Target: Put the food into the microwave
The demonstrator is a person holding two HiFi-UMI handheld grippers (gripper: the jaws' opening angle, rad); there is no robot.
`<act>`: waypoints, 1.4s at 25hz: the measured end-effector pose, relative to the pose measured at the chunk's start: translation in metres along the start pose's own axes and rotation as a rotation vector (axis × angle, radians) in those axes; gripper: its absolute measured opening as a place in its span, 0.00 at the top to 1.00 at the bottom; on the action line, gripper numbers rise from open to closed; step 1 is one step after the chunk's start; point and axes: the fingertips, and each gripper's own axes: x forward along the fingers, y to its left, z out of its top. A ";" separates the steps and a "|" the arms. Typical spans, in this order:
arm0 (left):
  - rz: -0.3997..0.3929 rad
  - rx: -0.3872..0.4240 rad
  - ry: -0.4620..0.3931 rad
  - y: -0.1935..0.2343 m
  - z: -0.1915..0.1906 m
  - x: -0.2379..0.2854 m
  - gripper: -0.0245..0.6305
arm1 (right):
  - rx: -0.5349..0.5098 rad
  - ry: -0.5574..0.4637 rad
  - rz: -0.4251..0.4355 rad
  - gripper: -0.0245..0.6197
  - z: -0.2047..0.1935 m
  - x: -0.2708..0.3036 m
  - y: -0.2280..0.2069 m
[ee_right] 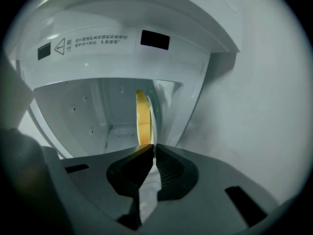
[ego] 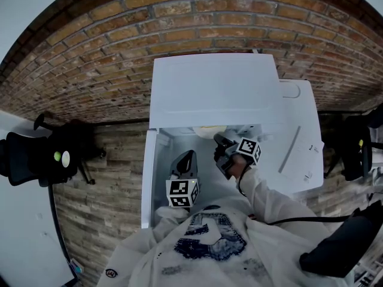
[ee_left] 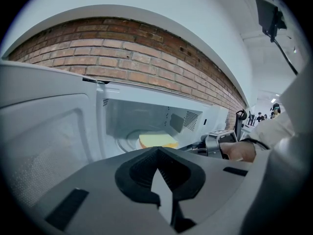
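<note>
Head view: a white microwave [ego: 215, 88] stands open against a brick wall [ego: 119, 46], its door [ego: 149, 184] swung to frame left. The right gripper [ego: 220, 143] reaches into the cavity at center beside yellow food [ego: 208, 131], with the left gripper [ego: 187, 160] just below. Left gripper view: jaws pressed together on nothing, with the food (a flat yellow slab) inside the microwave at center. Right gripper view: jaws pinch the rim of the clear plate [ee_right: 151, 114] carrying it.
</note>
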 end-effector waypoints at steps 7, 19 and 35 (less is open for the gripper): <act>0.000 0.004 0.002 0.001 0.001 0.003 0.95 | 0.003 0.000 -0.005 0.92 0.003 0.011 0.001; -0.004 0.002 0.015 0.001 -0.001 0.005 0.95 | 0.019 -0.012 0.014 0.92 0.004 0.021 0.004; -0.024 0.005 -0.005 -0.005 0.003 0.000 0.95 | 0.002 0.008 0.043 0.88 -0.006 0.011 0.007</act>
